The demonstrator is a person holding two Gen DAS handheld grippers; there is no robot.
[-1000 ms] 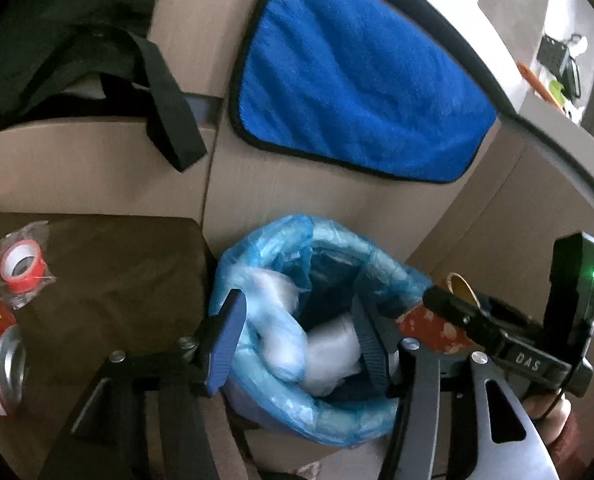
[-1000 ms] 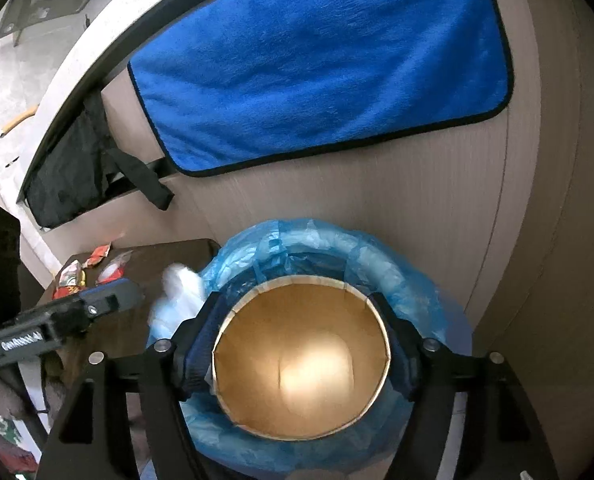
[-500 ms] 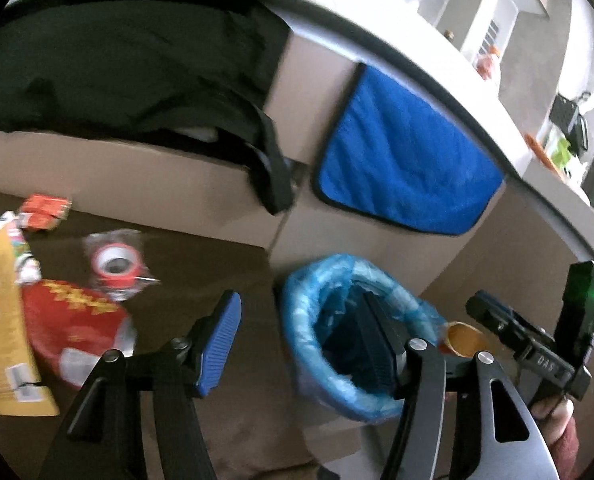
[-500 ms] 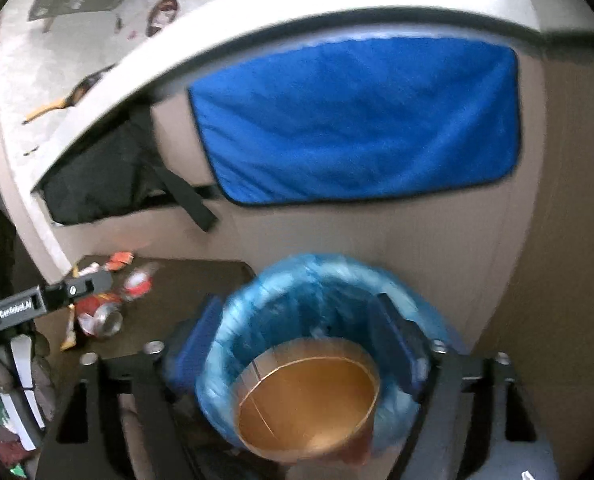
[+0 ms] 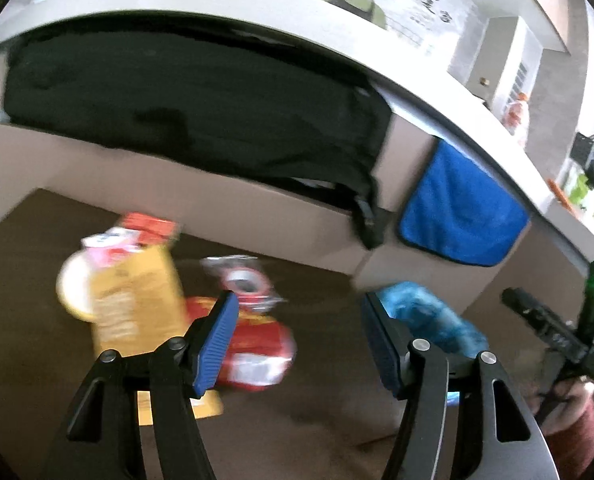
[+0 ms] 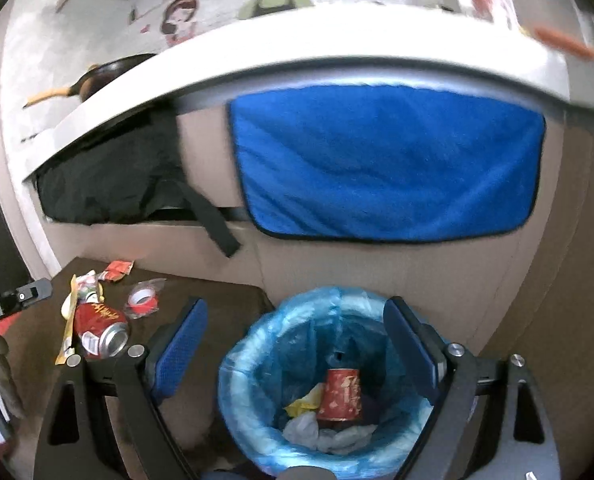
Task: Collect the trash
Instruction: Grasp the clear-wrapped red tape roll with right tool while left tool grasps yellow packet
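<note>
Your left gripper [image 5: 297,344] is empty, jaws parted and just widening, aimed at the litter on the brown bench [image 5: 37,248]: yellow packet [image 5: 137,304], red can [image 5: 253,344], tape roll [image 5: 243,280]. Next: line up on one piece and close. Your right gripper [image 6: 297,344] has just opened wide over the blue-lined bin [image 6: 241,364]; the red cup [image 6: 341,396] lies inside. Left view is smeared, so the labels and the far wrappers can't be read.

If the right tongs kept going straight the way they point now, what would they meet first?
Most likely the blue-lined trash bin: the open, empty right tongs frame its mouth, with the red paper cup lying inside on the crumpled trash. Depth is hard to judge.
</note>
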